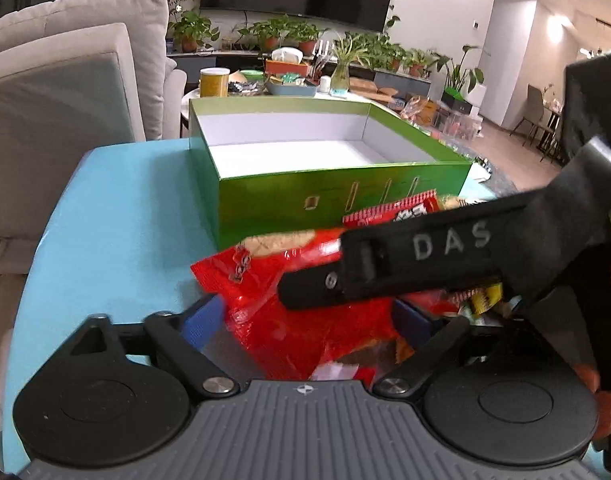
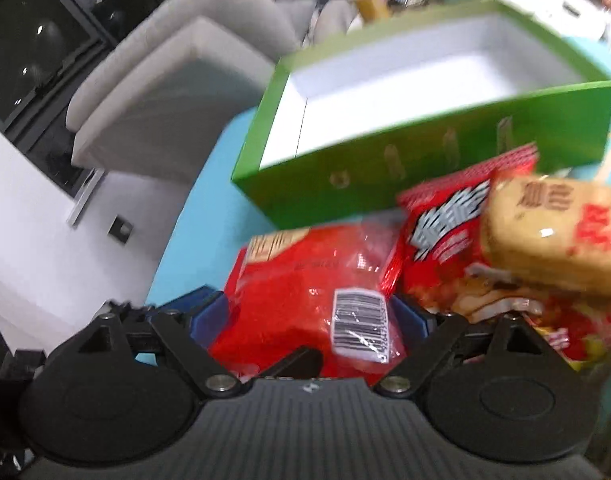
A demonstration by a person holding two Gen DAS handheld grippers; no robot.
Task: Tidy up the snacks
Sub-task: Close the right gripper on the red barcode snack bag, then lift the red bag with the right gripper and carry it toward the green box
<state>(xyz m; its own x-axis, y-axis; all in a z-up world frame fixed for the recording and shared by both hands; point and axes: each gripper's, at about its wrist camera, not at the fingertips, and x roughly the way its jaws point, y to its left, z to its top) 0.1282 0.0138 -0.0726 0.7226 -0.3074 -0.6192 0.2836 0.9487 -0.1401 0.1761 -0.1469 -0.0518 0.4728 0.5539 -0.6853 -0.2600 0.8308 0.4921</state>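
On the left stands a grey sofa against the edge of the light blue table. Next to it, on the table, sits the green box, open-topped with a white lining; its interior shows nothing inside, though the near floor is hidden by the front wall.

Directly in front of the box lies a heap of snacks. Leftmost is a red snack bag with a barcode label facing up. To its right, a red patterned packet leans against the box front. Furthest right, a tan packet lies on top of the heap.

The left gripper points down at the red snack bag, which lies between its blue pads; the jaws stand apart, and contact with the bag cannot be confirmed. The right gripper is likewise angled down over the same bag, its jaws apart on either side of it; whether the pads press on it I cannot tell. In the left wrist view the right gripper's black finger, lettered "DAS", crosses from the right above the bag, with fingertips of a hand at the right edge.
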